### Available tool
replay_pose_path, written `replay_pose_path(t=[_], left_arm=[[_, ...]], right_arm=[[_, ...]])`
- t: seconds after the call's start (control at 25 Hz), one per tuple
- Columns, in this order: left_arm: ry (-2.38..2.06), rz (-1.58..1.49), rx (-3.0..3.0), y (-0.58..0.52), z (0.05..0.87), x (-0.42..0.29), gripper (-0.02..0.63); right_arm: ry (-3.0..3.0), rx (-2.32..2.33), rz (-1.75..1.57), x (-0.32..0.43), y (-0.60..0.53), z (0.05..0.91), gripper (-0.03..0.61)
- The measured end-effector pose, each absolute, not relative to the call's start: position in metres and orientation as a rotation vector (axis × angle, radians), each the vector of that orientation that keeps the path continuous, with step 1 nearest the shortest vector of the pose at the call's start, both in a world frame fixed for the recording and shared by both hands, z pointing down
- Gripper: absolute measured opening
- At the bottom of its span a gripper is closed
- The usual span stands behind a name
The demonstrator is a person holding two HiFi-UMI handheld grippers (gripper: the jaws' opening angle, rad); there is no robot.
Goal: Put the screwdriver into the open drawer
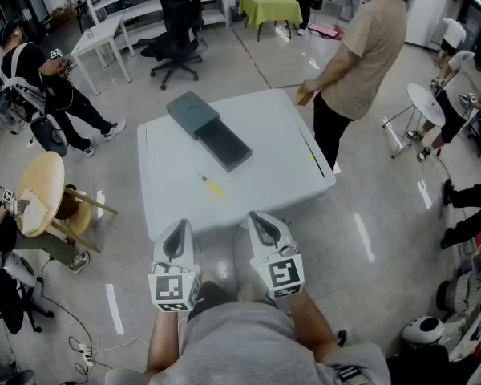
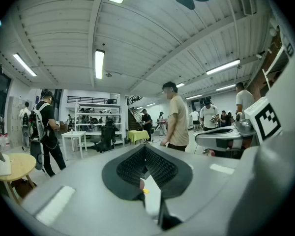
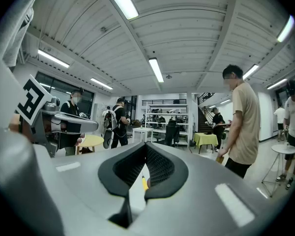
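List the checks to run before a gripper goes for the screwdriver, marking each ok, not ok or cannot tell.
1. Drawer open: ok, it is pulled out of its grey cabinet.
2. Screwdriver reachable: ok, it lies alone on the table, apart from the drawer.
3. Left gripper empty: ok, jaws together on nothing.
4. Right gripper ready to grasp: not ok, jaws shut; they must open first.
5. Room inside the drawer: cannot tell, its inside is dark.
6. Space round the table: not ok, a person stands at its far right corner.

Yellow-handled screwdriver [image 1: 211, 185] lying flat, near open dark drawer [image 1: 224, 144]
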State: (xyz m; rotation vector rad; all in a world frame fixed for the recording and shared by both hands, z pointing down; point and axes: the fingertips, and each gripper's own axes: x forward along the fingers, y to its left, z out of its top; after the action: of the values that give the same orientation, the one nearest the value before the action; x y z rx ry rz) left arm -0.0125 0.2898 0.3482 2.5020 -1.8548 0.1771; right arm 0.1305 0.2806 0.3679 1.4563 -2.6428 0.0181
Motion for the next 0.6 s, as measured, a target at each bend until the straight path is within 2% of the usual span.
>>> replay_pose_path(t=[0.6], left_arm=[[-1.826, 0.193, 2.511, 0.276, 0.358, -0.026, 0.011]], right_arm=[[-2.673, 1.425, 0.054, 0.110, 0.266, 0.372, 0.005]])
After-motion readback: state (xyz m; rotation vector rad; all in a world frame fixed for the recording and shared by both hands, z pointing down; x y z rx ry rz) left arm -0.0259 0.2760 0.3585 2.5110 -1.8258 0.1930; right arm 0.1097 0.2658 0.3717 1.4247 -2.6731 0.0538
